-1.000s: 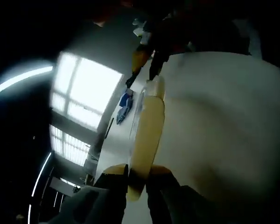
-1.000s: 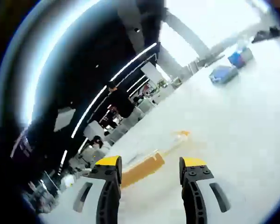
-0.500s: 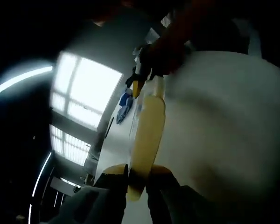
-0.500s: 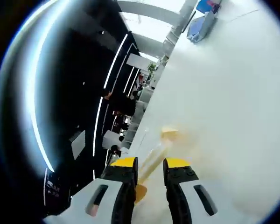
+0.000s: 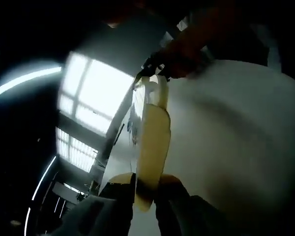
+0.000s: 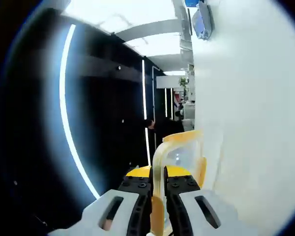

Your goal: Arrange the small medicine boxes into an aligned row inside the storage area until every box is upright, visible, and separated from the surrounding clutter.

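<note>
A translucent yellow storage container (image 5: 152, 137) stretches away from my left gripper (image 5: 145, 186), which is shut on its near rim. At its far end the other gripper (image 5: 156, 69) meets the same rim, with a hand behind it. In the right gripper view, my right gripper (image 6: 157, 178) is shut on the thin yellow rim of the container (image 6: 183, 142), whose clear wall rises just ahead of the jaws. Small blue boxes (image 6: 200, 20) lie far off on the white table (image 6: 250, 123). The inside of the container is hidden.
The white table (image 5: 231, 147) runs along the right of both views. Bright windows (image 5: 91, 96) and dark walls with light strips lie to the left. A person (image 6: 160, 129) stands far back in the room.
My right gripper went from open beside the container to shut on its rim, and its view rolled. The left gripper kept its hold; the container's far end shifted slightly and covers the blue boxes.
</note>
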The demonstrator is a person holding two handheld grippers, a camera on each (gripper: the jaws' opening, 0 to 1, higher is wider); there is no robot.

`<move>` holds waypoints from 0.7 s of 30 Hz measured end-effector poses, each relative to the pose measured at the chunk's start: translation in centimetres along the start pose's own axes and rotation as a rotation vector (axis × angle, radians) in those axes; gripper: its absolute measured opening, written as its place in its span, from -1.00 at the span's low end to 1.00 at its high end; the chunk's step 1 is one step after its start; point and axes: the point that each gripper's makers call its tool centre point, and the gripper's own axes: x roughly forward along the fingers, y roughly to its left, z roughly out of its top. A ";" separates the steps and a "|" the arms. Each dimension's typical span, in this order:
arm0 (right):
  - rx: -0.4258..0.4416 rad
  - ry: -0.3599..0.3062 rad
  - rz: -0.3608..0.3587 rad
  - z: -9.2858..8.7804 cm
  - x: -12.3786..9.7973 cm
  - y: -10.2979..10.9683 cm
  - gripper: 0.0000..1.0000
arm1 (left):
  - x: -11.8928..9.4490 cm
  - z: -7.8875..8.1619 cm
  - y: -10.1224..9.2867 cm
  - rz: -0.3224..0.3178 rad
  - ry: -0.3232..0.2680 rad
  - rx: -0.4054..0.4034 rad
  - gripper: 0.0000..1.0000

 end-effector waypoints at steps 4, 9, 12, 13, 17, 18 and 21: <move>0.015 -0.041 0.028 0.8 0.2 1.3 -0.91 | -0.4 0.3 0.6 0.001 -0.041 -0.083 -0.69; 0.039 -0.117 0.050 2.1 0.0 1.2 -0.91 | -1.0 0.4 1.0 0.026 -0.067 -0.221 -0.60; 0.072 -0.150 0.066 2.9 -0.4 1.0 -0.91 | -0.9 0.2 0.5 -0.018 -0.085 -0.390 -0.44; 0.079 -0.157 0.071 3.4 -0.5 0.8 -0.91 | -0.9 0.3 0.2 -0.031 -0.089 -0.424 -0.40; 0.102 -0.163 0.090 3.4 -0.6 0.8 -0.92 | -1.1 1.6 -1.2 -0.102 -0.136 -0.673 -0.18; 0.108 -0.169 0.097 3.7 -0.6 0.8 -0.92 | -1.2 1.7 -1.6 -0.123 -0.146 -0.773 -0.11; 0.101 -0.181 0.114 4.0 -0.6 1.1 -0.92 | -1.5 2.7 -2.5 -0.165 -0.185 -1.049 0.22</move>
